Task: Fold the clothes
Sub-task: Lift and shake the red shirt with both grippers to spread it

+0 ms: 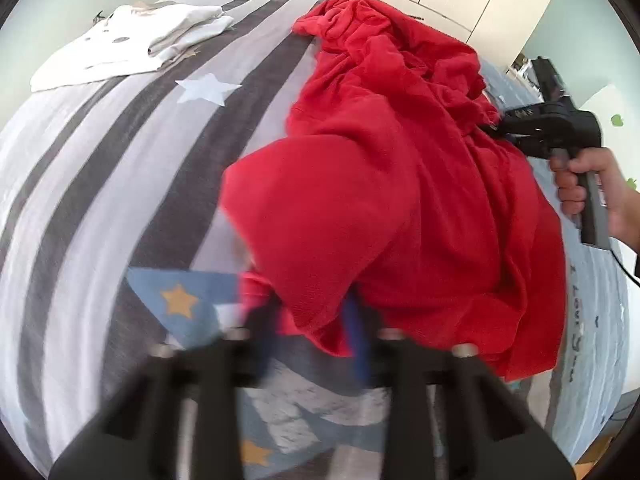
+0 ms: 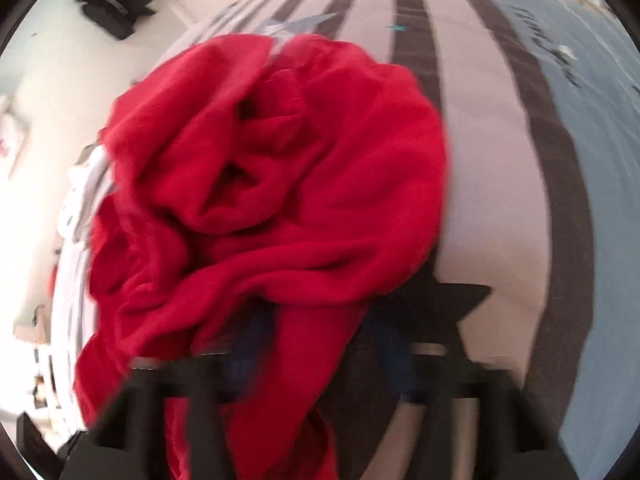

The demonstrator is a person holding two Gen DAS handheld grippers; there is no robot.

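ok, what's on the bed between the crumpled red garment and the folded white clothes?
Only bare striped bedcover with a white star printed on it lies between the crumpled red garment and the folded white clothes, seen in the left wrist view.

Bare striped bedspread left of red garment

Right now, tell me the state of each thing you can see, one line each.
red garment: crumpled, unfolded, held by both grippers
white clothes: folded, stacked on bed
bed cover: spread flat
left gripper: gripping the garment's edge
right gripper: gripping the garment
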